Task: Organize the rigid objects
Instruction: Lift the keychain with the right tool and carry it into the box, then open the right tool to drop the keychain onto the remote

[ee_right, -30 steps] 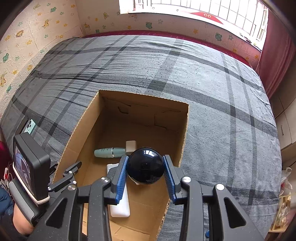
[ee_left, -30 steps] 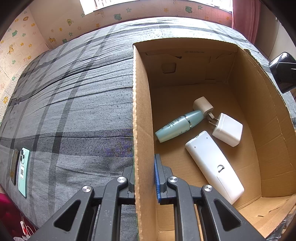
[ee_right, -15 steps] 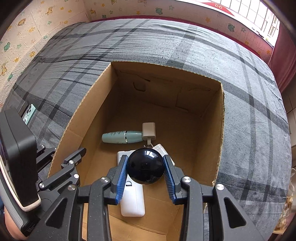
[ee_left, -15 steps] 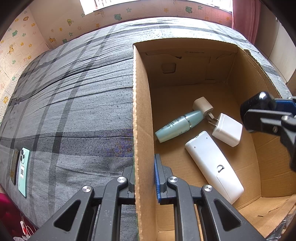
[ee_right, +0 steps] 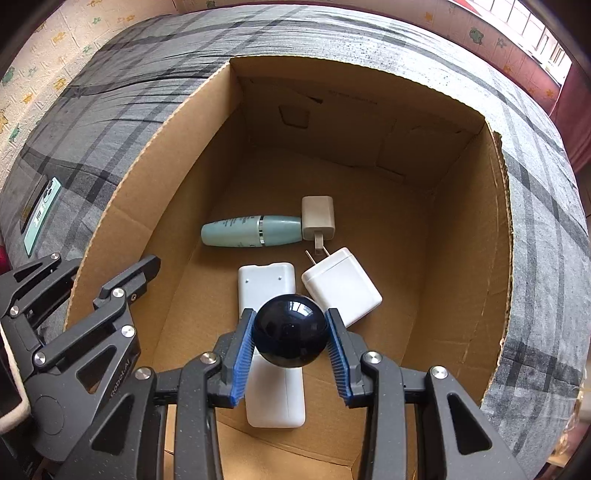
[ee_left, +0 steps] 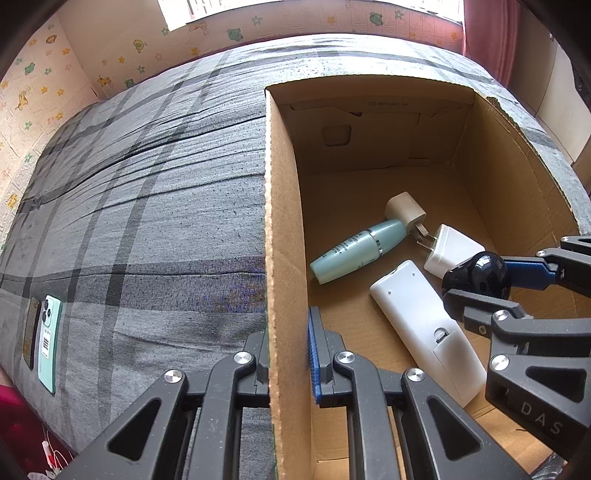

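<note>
Cardboard box (ee_right: 207, 122) on bed (ee_left: 147, 206) being steadied: left claw (ee_left: 288, 354) clamped narrow on box's side wall. Dark glossy ball (ee_right: 291, 334) being held between pads of right claw (ee_right: 291, 345), hanging inside box above white remote (ee_right: 271, 369). Already lying on box floor: teal bottle (ee_right: 251, 230), beige plug (ee_right: 318, 218), white charger (ee_right: 341, 286), remote. Judged late stage; ball not yet being released. Phone (ee_left: 50, 341) lying outside on bed, possibly left.

Bright daylight from window (ee_left: 306, 11) at top; sharp, heavy fisheye bend w/ dark corners.
</note>
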`<action>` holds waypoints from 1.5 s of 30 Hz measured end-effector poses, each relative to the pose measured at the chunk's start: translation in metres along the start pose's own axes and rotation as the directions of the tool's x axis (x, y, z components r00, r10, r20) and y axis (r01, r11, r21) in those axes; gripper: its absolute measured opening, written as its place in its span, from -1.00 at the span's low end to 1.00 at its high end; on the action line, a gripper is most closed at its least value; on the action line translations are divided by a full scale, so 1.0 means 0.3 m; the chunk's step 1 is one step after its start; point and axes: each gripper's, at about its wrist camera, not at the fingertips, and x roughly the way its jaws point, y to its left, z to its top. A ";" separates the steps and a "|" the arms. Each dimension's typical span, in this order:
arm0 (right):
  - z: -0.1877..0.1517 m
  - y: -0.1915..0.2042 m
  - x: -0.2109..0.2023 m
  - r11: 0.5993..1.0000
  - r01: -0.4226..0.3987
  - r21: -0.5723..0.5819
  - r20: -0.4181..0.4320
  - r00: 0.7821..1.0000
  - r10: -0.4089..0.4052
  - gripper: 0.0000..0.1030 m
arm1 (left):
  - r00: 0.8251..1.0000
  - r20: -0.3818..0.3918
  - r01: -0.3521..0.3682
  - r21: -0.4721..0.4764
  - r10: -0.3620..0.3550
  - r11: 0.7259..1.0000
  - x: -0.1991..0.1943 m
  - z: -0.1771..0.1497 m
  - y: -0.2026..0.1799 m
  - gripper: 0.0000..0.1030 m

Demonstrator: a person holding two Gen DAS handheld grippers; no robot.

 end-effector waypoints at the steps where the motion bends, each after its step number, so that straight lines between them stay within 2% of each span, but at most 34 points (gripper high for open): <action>1: -0.001 0.001 0.004 1.000 0.001 -0.001 -0.003 1.000 -0.001 -0.22 | 1.000 0.000 0.001 -0.001 -0.001 1.000 -0.001 0.000 0.000 -0.72; 15: 0.009 0.017 0.041 1.000 -0.009 -0.011 -0.022 1.000 0.008 -0.22 | 1.000 0.000 0.003 -0.002 -0.003 1.000 -0.002 0.001 0.002 -0.72; 21: 0.010 0.009 0.017 1.000 -0.004 -0.013 0.006 1.000 0.004 -0.02 | 1.000 -0.002 0.002 -0.003 -0.002 1.000 -0.002 0.003 0.002 -0.72; 25: 0.007 0.015 -0.009 0.999 0.030 -0.033 0.034 0.999 -0.028 0.23 | 1.000 -0.002 0.001 -0.003 -0.001 1.000 0.000 0.004 0.004 -0.72; 33: -0.013 0.011 -0.098 0.998 0.045 -0.045 0.075 0.996 -0.041 0.27 | 1.000 -0.002 -0.001 -0.003 0.001 1.000 -0.002 0.004 0.002 -0.72; 45: -0.030 -0.048 -0.237 0.998 0.063 -0.008 0.147 0.987 -0.061 0.49 | 1.000 -0.004 0.006 -0.009 -0.006 1.000 -0.002 0.005 0.007 -0.72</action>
